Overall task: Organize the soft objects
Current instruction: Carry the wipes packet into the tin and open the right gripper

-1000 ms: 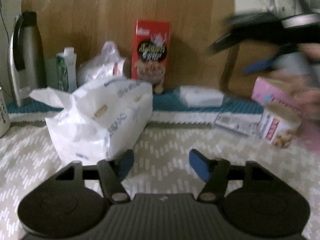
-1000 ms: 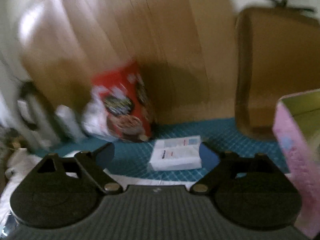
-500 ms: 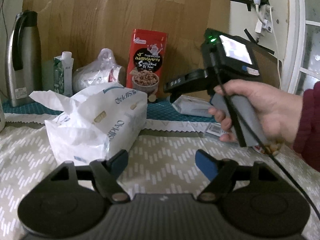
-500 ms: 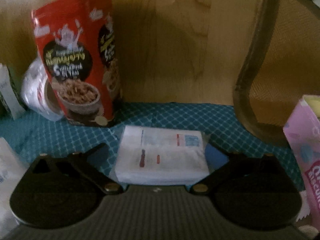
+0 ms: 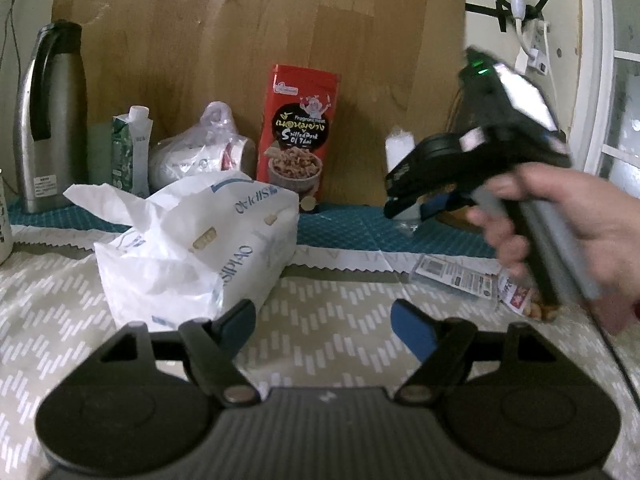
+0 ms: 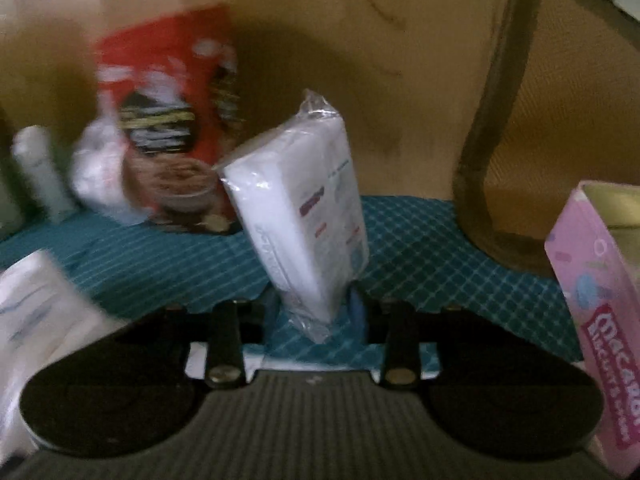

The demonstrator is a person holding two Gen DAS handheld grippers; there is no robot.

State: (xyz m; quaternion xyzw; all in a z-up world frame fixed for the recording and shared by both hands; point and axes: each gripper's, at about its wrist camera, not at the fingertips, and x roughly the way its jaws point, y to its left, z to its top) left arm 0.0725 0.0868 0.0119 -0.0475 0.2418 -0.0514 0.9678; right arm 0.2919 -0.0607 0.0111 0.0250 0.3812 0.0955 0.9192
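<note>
My right gripper [image 6: 314, 312] is shut on a white plastic-wrapped tissue pack [image 6: 300, 212] and holds it tilted upright above the teal mat [image 6: 420, 248]. In the left wrist view the right gripper [image 5: 408, 192] is at the right, held by a hand, with the tissue pack [image 5: 398, 148] sticking up from it. My left gripper [image 5: 323, 326] is open and empty, low over the patterned cloth [image 5: 328, 304]. A large white tissue bag [image 5: 192, 240] lies just beyond its left finger.
At the back stand a red snack pouch [image 5: 298, 136], a clear bag with cups [image 5: 200, 152], a green carton [image 5: 130, 148] and a steel flask [image 5: 50, 120]. A pink box [image 6: 600, 308] stands right. Flat packets [image 5: 456, 276] and a snack cup [image 5: 532, 304] lie on the cloth.
My right gripper has closed on the tissue pack that lay flat on the teal mat and lifted it up on end. My left gripper has stayed open and nearly still.
</note>
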